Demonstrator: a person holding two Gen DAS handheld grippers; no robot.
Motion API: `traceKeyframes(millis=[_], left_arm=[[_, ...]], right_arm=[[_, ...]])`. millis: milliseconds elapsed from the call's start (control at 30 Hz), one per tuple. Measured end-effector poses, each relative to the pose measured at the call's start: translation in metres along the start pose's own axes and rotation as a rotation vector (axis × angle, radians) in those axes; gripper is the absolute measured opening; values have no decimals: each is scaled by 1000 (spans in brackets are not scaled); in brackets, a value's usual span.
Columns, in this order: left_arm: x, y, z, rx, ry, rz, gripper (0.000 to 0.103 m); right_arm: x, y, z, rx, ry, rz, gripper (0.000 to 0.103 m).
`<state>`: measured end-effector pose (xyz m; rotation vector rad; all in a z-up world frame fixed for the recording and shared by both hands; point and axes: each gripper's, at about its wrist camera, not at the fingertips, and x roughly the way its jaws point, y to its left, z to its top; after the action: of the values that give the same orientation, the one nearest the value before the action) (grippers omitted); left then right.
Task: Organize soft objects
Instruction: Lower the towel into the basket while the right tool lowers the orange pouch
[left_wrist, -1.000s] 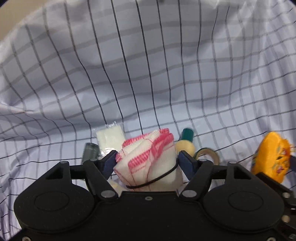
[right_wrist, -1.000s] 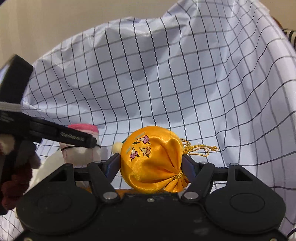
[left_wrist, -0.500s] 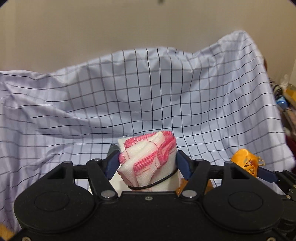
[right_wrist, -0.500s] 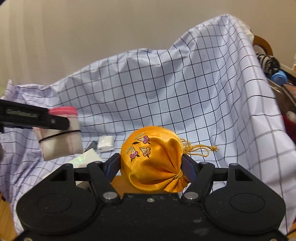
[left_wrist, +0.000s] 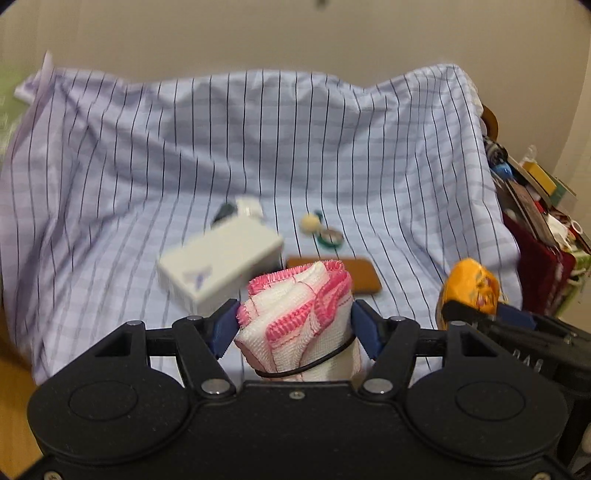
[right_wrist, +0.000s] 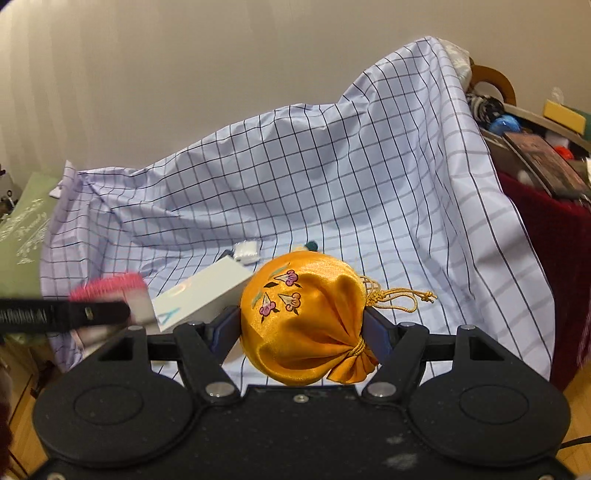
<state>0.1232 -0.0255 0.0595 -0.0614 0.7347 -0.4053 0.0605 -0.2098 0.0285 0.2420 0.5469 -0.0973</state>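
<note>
- Left gripper (left_wrist: 294, 325) jaws clamped on a rolled white-and-pink cloth (left_wrist: 295, 317) with a black band round it; roll sits upright between the blue pads, held above the sheet.
- Right gripper (right_wrist: 301, 326) jaws clamped on an orange drawstring pouch (right_wrist: 306, 321), flower print facing the camera, gold cord (right_wrist: 399, 295) trailing off to the right.
- From the left wrist view the pouch shows low right, beside the cloth, in the other gripper (left_wrist: 476, 314).
- On the sheet beyond the cloth: white box (left_wrist: 221, 266), blurred, tilted; brown flat pad (left_wrist: 354, 273) right behind the roll, partly hidden by it.
- Further back: small white packet (left_wrist: 249, 207) touching a dark item I can't identify; a cream ball (left_wrist: 309, 223) just beside a green ring (left_wrist: 330, 238).
- Right wrist view: pouch blocks most of those small items; box (right_wrist: 201, 295) partly visible to its left, the packet (right_wrist: 246, 252) above it.
- Left gripper finger crosses the low left of the right wrist view, motion-blurred; printing on it unreadable.
- Surface: pale blue checked sheet (right_wrist: 332, 192) draped over a hump, creased, rising at the back against a plain beige wall (right_wrist: 221, 66).
- Right edge: dark red cloth (right_wrist: 554, 258) under a cluttered shelf, contents too small to sort out. Wood floor at the bottom corners. Green printed item (right_wrist: 22, 229) at far left, cut off.
</note>
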Motion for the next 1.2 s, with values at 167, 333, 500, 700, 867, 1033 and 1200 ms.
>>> traceKeyframes(millis=[167, 333, 500, 700, 867, 1033, 1200], left_arm=[[-7, -5, -36, -46, 40, 11, 61], [-17, -11, -64, -91, 40, 32, 61], [-22, -12, -86, -113, 13, 116, 61], [0, 6, -101, -203, 83, 140, 61], [-3, 12, -112, -231, 68, 164, 61], [-6, 10, -116, -228, 56, 170, 65], [-13, 10, -118, -229, 32, 183, 71]], right_arm=[[-26, 0, -22, 15, 0, 22, 70], [-53, 0, -41, 34, -21, 53, 70], [-73, 0, -57, 37, -25, 57, 71], [-64, 7, -68, 13, 17, 28, 71], [-63, 16, -78, -30, 35, 27, 70], [-61, 23, -81, -51, 58, 36, 71], [-60, 25, -84, -67, 69, 37, 71]])
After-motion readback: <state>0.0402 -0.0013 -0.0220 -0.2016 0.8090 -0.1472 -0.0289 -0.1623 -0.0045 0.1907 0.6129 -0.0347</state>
